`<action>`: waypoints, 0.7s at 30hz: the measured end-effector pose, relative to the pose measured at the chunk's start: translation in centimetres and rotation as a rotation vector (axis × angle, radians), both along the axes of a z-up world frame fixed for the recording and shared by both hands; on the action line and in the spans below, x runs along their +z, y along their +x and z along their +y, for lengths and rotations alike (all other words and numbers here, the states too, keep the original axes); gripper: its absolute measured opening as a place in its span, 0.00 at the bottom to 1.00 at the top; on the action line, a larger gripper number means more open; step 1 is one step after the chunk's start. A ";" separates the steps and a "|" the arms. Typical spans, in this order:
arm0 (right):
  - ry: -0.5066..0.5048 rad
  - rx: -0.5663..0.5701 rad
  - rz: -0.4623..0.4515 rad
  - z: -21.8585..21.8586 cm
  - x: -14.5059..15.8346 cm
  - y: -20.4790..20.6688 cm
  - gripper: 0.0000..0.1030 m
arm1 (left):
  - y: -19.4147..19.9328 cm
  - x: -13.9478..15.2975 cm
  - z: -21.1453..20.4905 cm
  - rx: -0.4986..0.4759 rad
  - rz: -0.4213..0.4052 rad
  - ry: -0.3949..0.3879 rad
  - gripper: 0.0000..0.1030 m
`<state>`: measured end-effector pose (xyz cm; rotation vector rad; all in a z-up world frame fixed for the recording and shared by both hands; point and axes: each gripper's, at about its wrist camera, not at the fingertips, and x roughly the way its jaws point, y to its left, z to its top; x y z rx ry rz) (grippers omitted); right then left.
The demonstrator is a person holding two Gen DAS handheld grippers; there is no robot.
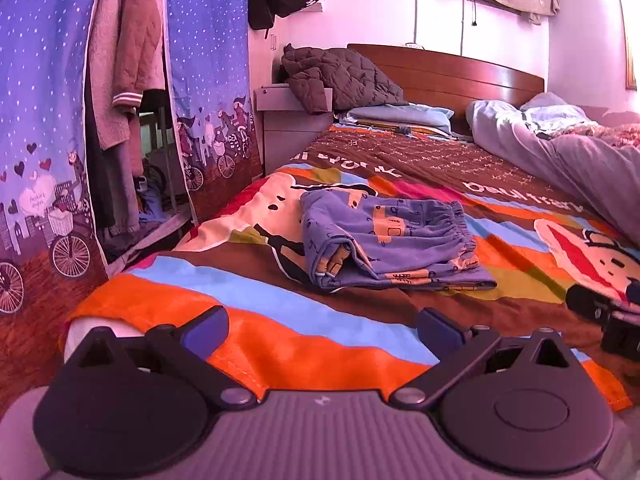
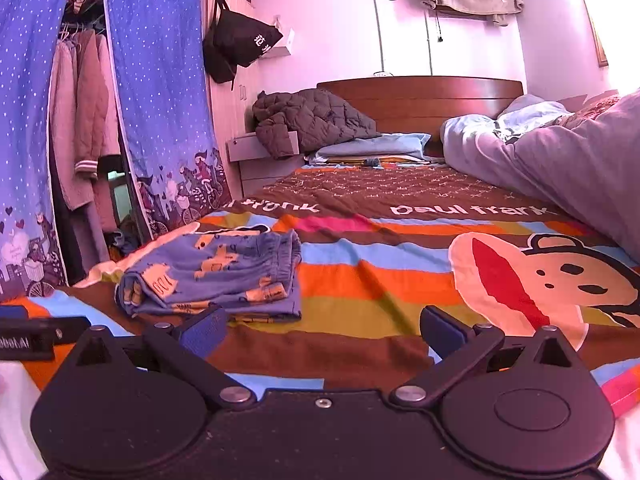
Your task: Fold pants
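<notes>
Small blue pants [image 1: 384, 244] with orange print lie folded into a compact stack on the striped cartoon blanket [image 1: 280, 308], elastic waistband toward the right. In the right wrist view the same pants [image 2: 216, 276] sit left of centre. My left gripper [image 1: 324, 324] is open, low over the blanket's near edge, short of the pants and holding nothing. My right gripper [image 2: 320, 328] is open too, just in front and to the right of the pants, empty. The right gripper's body [image 1: 616, 312] shows at the left view's right edge; the left gripper's body [image 2: 36, 336] shows at the right view's left edge.
A starry blue wardrobe curtain [image 1: 204, 60] with hanging coats [image 1: 128, 48] stands left of the bed. A brown quilted jacket [image 2: 308, 120] rests on the nightstand by the wooden headboard [image 2: 424, 96]. A rumpled grey duvet [image 2: 580, 164] and pillows fill the right side.
</notes>
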<state>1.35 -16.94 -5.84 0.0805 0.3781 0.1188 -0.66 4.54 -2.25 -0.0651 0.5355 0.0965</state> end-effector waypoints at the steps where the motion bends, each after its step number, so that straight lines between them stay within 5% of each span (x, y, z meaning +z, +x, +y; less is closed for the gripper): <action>1: -0.010 -0.008 -0.006 0.1 -0.2 -0.1 0.99 | 0.0 0.0 0.1 -0.001 -0.002 -0.005 1.00; 21: -0.020 -0.012 -0.038 0.2 -0.6 -0.2 0.99 | 0.3 -0.1 0.3 -0.013 0.002 -0.007 1.00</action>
